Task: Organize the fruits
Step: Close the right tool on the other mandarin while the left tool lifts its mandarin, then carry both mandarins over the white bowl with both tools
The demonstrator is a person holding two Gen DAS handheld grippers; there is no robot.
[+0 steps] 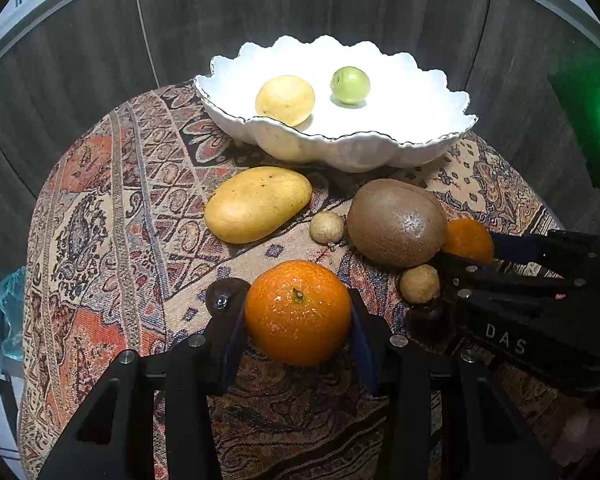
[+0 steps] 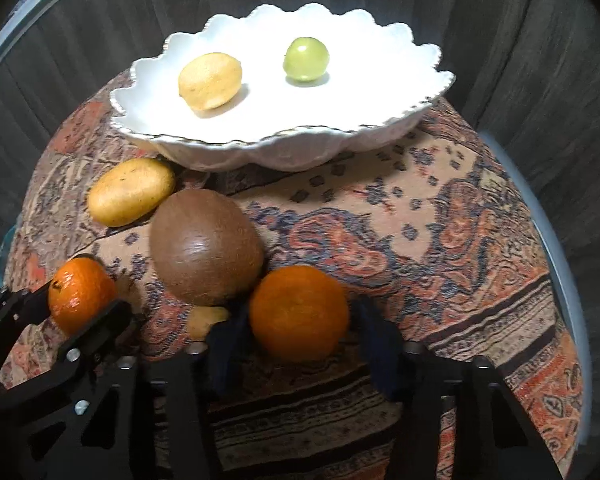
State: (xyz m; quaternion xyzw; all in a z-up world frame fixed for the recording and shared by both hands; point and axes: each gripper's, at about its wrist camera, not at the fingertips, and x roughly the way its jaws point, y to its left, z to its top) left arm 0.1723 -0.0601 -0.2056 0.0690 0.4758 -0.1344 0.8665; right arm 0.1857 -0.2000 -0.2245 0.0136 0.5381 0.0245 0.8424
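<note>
A white scalloped bowl [image 1: 380, 152] [image 2: 284, 156] stands at the back of the round table and holds a lemon [image 1: 285, 100] [image 2: 210, 81] and a green apple [image 1: 350, 85] [image 2: 305, 59]. My left gripper [image 1: 298, 328] is shut on an orange [image 1: 298, 312], also in the right wrist view [image 2: 82, 292]. My right gripper [image 2: 298, 332] has its jaws around a second orange [image 2: 298, 312] [image 1: 468, 240]; a small gap shows on the right side. A mango [image 1: 258, 204] [image 2: 130, 192] and a kiwi [image 1: 396, 222] [image 2: 206, 246] lie before the bowl.
Two small beige round fruits [image 1: 327, 227] [image 1: 420, 283] and two dark fruits [image 1: 224, 298] [image 1: 428, 320] lie among the others. A patterned cloth [image 1: 112, 220] [image 2: 440, 220] covers the table. Dark wood panels stand behind. A blue-green glass object [image 1: 2, 320] sits off the left edge.
</note>
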